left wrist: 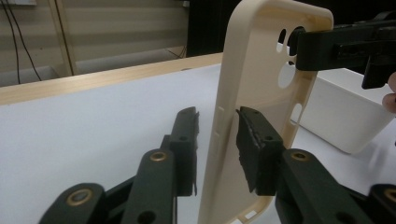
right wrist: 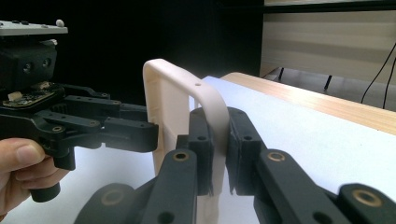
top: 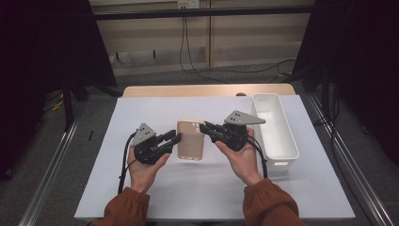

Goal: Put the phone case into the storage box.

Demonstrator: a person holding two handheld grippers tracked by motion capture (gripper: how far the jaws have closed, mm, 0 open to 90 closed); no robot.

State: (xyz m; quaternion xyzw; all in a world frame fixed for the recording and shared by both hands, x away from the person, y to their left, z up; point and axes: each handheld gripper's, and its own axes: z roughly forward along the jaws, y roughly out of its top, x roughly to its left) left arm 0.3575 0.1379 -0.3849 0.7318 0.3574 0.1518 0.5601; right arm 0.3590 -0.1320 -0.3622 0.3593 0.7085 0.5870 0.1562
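Right gripper (right wrist: 219,154): clamped on the phone case (top: 190,140) rim, steadying the camera-hole end.
Left gripper (left wrist: 217,149): straddling the opposite side wall, gap visible, not yet pinching.
Case: lifted between both tools, likely for a handover.
White bin (top: 287,141): just beyond the right gripper, probably the drop-off.

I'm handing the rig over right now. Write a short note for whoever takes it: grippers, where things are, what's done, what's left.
Left gripper: jaws straddle the phone case's left edge with a gap showing; not clamped.
Right gripper: shut on the case's top right edge.
Case: held above the white sheet, between both grippers.
White bin: to the right, looks empty.
Done: case lifted.
Left: probably placing it in the bin; keep the right grip firm.
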